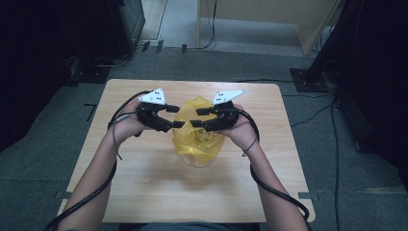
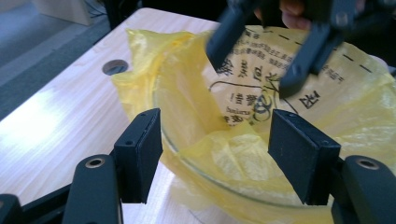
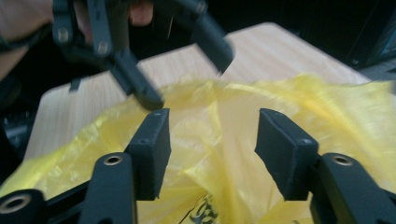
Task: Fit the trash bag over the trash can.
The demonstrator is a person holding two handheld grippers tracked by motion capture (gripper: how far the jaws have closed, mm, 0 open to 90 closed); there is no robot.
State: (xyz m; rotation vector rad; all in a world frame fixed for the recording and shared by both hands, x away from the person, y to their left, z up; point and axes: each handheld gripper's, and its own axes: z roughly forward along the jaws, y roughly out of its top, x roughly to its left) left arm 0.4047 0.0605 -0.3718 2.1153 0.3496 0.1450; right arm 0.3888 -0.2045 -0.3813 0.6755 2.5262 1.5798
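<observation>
Plastic in bright yellow is what we see at the middle of the wooden table (image 1: 144,192): a thin yellow bag (image 1: 198,130) with black print lines a clear glass bowl (image 2: 187,161), its edges spilling over the bowl's rim and crumpling down inside. In the high view the bowl with its bag stands a little beyond the table's centre, and we find both hands meeting over it, forearms coming in from the near edge with a black cable trailing from each tool. The left gripper (image 1: 177,117) reaches in from the left, its tips at the bag's left edge; in the left gripper view we see its two black jaws set apart, one on either side of the bowl's near rim and the bunched plastic there, and the pads press on nothing. The right gripper (image 1: 198,118) comes in from the right, facing the other across the bowl. In the right gripper view its jaws likewise stand parted above the yellow film, which lies behind the gap and is not pinched. We cannot tell whether either tip brushes the bag. Each tool carries a grey three-cornered plate on top.
</observation>
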